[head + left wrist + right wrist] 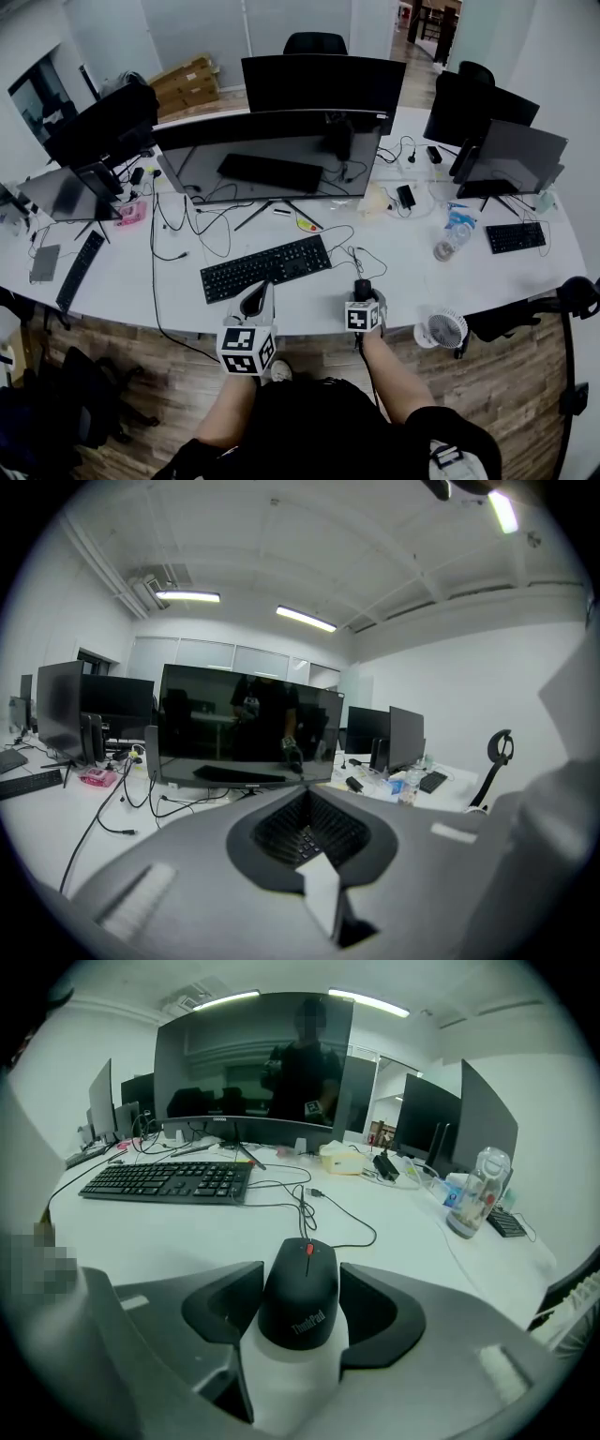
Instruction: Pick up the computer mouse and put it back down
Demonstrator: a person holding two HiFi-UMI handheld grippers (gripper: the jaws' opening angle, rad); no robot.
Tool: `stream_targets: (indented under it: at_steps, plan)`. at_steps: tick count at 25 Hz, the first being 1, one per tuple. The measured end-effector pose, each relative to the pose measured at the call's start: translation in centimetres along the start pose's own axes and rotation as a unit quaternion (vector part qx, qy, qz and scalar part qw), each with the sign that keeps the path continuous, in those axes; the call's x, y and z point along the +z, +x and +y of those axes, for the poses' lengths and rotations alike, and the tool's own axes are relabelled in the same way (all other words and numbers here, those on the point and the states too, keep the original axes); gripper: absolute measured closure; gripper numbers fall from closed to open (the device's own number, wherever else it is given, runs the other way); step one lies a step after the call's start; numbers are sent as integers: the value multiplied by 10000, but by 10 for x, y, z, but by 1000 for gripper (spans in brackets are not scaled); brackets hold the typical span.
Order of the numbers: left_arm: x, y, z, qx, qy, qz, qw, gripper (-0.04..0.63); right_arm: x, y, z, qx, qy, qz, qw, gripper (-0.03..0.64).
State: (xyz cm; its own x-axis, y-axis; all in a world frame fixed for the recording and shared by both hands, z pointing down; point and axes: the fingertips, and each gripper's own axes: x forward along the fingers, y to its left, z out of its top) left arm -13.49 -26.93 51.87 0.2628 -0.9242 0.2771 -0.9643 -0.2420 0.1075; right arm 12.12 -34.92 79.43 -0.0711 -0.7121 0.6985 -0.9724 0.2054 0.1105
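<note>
Nearest the lens, the right hand-held gripper (pixel 298 1283) is clenching on the computer mouse (pixel 302 1312); both dark pads are pressing against the mouse's flanks in the right gripper view, with the wheel end pointing away toward the keyboard (pixel 164 1180); this side grasp is making sense, since the body is narrow there and the cord (pixel 328 1208) is running off the front, clear of the jaws; the mouse is sitting near the front edge of the table (pixel 131 281), right of the keyboard and just ahead of the person; whether it is lifting off is hard to judge from these angles, though it is probably resting on the surface or barely raised; the left hand-held gripper (pixel 255 300) is hovering at the table edge in front of the keyboard, jaws closed together on nothing, only keys showing through the notch between its pads; it is likely idling, as the job is needing one gripper; the grasp is looking made, with lift and set-down not yet done; the cord could be dragging or snagging, and a small fan (pixel 442 330) is standing to the right, so a short straight-up lift is looking safest.
</note>
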Motion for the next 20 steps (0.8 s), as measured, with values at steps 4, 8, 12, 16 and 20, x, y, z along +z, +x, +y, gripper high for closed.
stream_targets:
  at_steps: [4,8,12,16,20]
  plan:
    - [-1,1,3,37,-4,21,10000,545,-4,10,-1,96,-45,86,9999,384]
    - [-1,3,4,41,1,52,10000,545,-8,16,1,309,129,151,9993,370]
    - [-3,7,4,10,-1,63,10000,545,-11,19,0,579,168,136,9981,370]
    - [-3,11,-2,-80,-3,75,9999,545,-6,16,1,846,230,299,9957,353]
    - [-1,16,-5,-181,7,48,9998,545,19,-2,-2,709,220,-211,9970,354]
